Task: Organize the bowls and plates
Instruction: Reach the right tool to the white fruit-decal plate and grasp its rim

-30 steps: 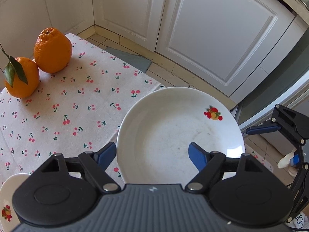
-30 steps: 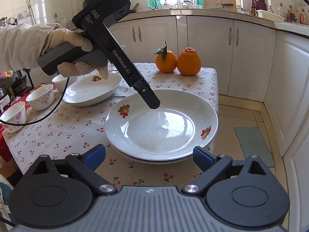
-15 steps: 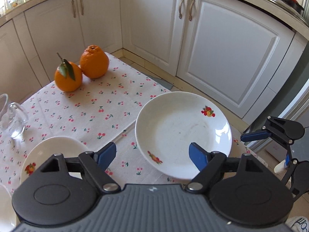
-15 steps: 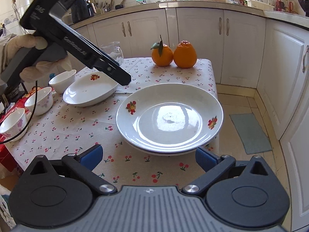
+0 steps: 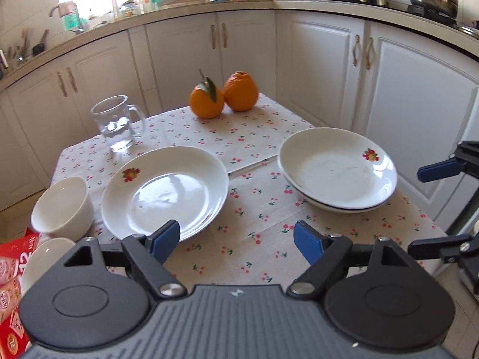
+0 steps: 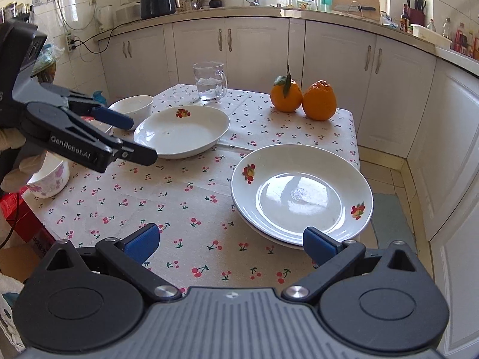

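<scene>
Plates: a stack [image 6: 302, 197] of two sits at the table's right edge, rim just past it; lone plate [image 5: 163, 191] sits mid-table near white bowl [image 5: 61, 206]. Left gripper [image 5: 236, 239] and right gripper [image 6: 230, 240] both gape, empty. Risk: nudging the stack could tip it off the edge

2 stacked plates [image 6: 302, 194] right, single plate [image 6: 182, 131] left, oranges [image 6: 302, 98] behind

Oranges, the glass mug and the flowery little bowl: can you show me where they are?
oranges [image 6: 318, 101]: right wrist view, on the skin of the right-hand one.
glass mug [image 6: 208, 82]: right wrist view, on its clear side wall.
flowery little bowl [image 6: 51, 179]: right wrist view, on its outer wall.
</scene>
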A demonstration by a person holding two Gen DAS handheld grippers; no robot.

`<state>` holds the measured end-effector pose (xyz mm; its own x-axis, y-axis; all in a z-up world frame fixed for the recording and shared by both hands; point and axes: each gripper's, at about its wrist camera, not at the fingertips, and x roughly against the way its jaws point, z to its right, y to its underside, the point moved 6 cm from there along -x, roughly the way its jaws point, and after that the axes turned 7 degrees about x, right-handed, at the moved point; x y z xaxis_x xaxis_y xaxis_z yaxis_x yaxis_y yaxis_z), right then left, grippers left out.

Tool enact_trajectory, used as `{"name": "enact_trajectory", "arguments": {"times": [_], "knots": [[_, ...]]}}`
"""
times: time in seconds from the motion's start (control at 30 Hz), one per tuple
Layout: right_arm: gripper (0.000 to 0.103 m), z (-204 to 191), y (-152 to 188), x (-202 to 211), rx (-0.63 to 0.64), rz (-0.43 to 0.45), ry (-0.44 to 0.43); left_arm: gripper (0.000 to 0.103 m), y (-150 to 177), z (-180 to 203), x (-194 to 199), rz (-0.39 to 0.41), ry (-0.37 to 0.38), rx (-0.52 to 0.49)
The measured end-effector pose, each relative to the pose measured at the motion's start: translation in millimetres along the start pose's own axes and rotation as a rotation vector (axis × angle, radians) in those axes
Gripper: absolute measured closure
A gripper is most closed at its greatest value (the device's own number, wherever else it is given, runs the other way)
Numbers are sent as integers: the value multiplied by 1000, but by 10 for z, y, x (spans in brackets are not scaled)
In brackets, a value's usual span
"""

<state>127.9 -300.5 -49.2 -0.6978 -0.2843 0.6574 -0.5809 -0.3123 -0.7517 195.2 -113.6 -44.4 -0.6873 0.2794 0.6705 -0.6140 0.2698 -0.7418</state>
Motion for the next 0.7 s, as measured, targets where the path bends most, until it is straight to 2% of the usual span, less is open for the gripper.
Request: {"name": "enact_trajectory", "arguments": {"times": [0.07,0.17,0.27,0.37,0.47,0.7], "knots": [[0,-28,-59,9,11,8,-15,20,85,-60,5,18,-44,36],[0,-86,-159,9,26,23,-48,20,182,-151,-21,14,-33,120],[0,-154,-232,-56,64,-14,-51,20,258,-220,-69,8,-42,165],[0,-228,-278,-138,120,-49,-46,19,303,-263,-133,9,-62,177],[0,-277,-297,-244,160,-86,-48,14,352,-282,-225,14,-82,184],[0,-267,-397,-534,223,-145,-48,13,401,-334,-527,-14,-120,198]]}}
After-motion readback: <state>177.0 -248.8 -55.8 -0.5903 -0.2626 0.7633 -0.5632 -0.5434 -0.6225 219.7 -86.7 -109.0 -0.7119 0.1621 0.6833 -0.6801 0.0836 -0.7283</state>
